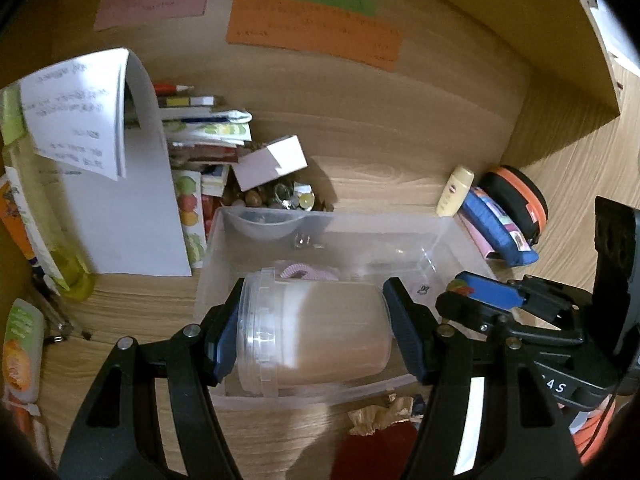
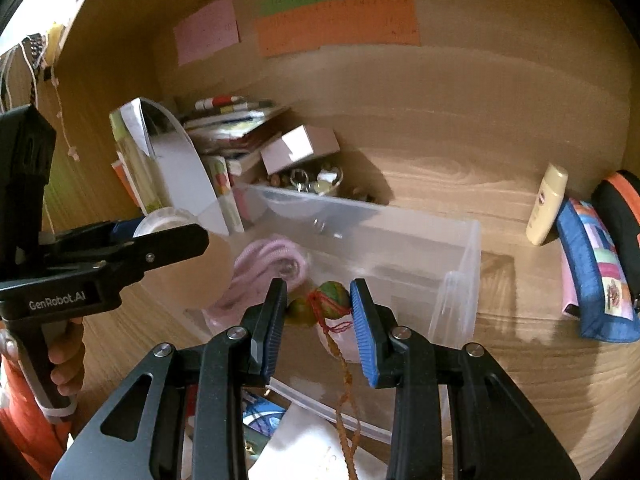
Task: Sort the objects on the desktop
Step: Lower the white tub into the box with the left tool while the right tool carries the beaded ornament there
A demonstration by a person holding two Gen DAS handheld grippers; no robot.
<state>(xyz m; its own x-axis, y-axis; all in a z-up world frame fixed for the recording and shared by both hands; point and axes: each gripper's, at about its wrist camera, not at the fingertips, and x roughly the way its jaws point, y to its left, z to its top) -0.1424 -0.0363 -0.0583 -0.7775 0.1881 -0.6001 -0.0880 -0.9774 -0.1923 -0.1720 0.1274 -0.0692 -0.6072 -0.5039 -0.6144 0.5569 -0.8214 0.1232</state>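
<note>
My left gripper (image 1: 312,332) is shut on a clear lidded plastic jar (image 1: 316,328), held sideways over the clear plastic bin (image 1: 460,240). The left gripper also shows in the right wrist view (image 2: 176,240), with the jar (image 2: 200,264) at its tip. My right gripper (image 2: 320,312) hovers over the bin (image 2: 468,264) with its jaws partly apart. A green-and-red ball charm on a braided cord (image 2: 334,296) sits between its fingers, touching the right pad; I cannot tell whether it is gripped. A pink coiled cord (image 2: 268,260) lies in the bin.
Stacked books and papers (image 1: 208,132), a white box (image 1: 272,160) and small trinkets (image 1: 280,196) sit behind the bin. A cream bottle (image 1: 456,190), blue pouch (image 1: 496,224) and black-orange case (image 1: 520,196) lie right. Tubes (image 1: 20,344) are at the left.
</note>
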